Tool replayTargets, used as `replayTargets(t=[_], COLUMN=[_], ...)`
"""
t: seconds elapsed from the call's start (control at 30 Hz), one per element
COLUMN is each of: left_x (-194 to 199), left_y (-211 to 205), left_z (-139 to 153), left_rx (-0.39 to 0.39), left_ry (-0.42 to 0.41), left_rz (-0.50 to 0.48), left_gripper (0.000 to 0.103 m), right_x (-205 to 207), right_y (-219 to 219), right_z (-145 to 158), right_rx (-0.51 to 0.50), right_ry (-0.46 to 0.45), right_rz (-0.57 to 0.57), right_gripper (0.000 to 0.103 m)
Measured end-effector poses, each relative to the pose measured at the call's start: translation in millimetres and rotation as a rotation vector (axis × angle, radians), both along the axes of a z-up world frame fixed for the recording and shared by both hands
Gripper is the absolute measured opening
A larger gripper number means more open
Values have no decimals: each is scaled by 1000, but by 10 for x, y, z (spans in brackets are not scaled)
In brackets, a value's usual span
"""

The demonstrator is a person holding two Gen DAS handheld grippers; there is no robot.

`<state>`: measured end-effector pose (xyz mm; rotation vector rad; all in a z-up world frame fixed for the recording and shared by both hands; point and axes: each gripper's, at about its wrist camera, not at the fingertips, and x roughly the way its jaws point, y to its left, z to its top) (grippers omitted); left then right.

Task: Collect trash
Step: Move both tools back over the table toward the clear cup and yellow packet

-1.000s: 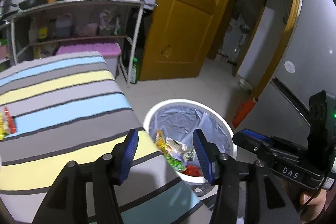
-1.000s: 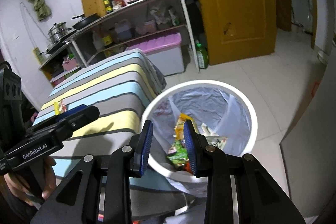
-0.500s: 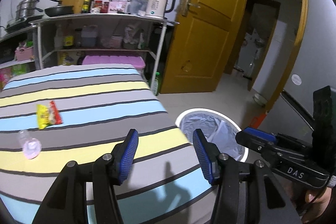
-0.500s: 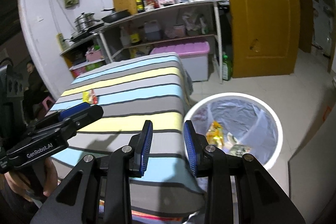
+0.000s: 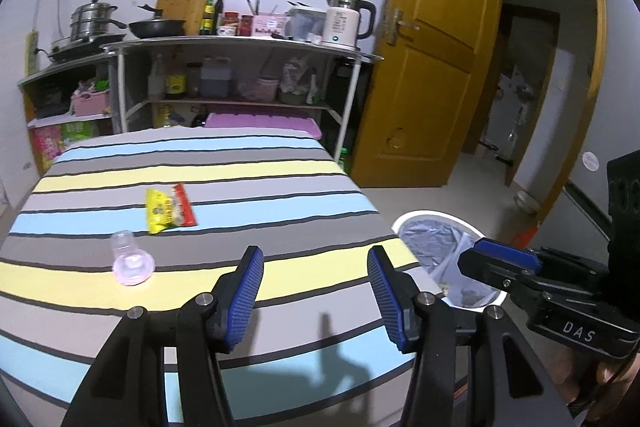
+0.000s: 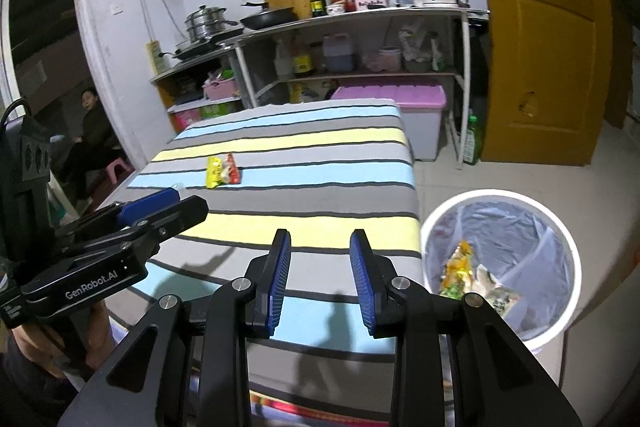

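The left gripper [image 5: 316,259] stands wide open with nothing between its ribbed blue pads, and the right gripper [image 6: 320,247] is open too, narrower, likewise empty; a second ago both hung over the white bin, and since then both have swung away so that the striped table fills the near view and the bin sits off to the right; the jaw gaps have not changed. The right gripper's black body reads "DAS" in the left wrist view, and the left one reads "GenRobot.AI" in the right wrist view. The table cloth [image 5: 240,187] is soft fabric in broad bands of grey, yellow and pale blue parted by thin dark lines. On it, nearest the left gripper, lies a small clear plastic bottle [image 5: 130,259] with a pinkish base, on its side; just beyond it lies a flat, crinkled yellow and red snack packet [image 5: 170,209], its print too small to read. The trash bin [image 6: 500,259] is round, white-rimmed, lined with a thin translucent bag, and holds crumpled wrappers; it stands on the tiled floor beside the table's right edge. Farther back stands a metal shelf [image 5: 240,45] with a white electric kettle [image 5: 346,23], a black pan and steel pots; a yellow wooden door [image 5: 424,59] stands open at right.
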<state>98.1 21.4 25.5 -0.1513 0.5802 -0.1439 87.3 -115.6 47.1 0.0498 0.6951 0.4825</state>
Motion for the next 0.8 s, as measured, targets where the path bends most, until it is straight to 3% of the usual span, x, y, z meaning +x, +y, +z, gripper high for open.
replayTargets(t=[0.5, 0.6, 0.8], left_x=[-119, -136, -173], left_y=[531, 630, 807], left_z=[-70, -96, -148], left_rx=[5, 6, 12], left_ry=[-6, -4, 9], left_rz=[127, 151, 198], left_gripper=[53, 53, 53], right_x=[70, 76, 126], right_y=[387, 461, 592], right_z=[-51, -64, -87], right_rx=[-9, -8, -3], right_ry=[1, 2, 5], right_rz=[83, 98, 128], right_gripper=[32, 37, 38])
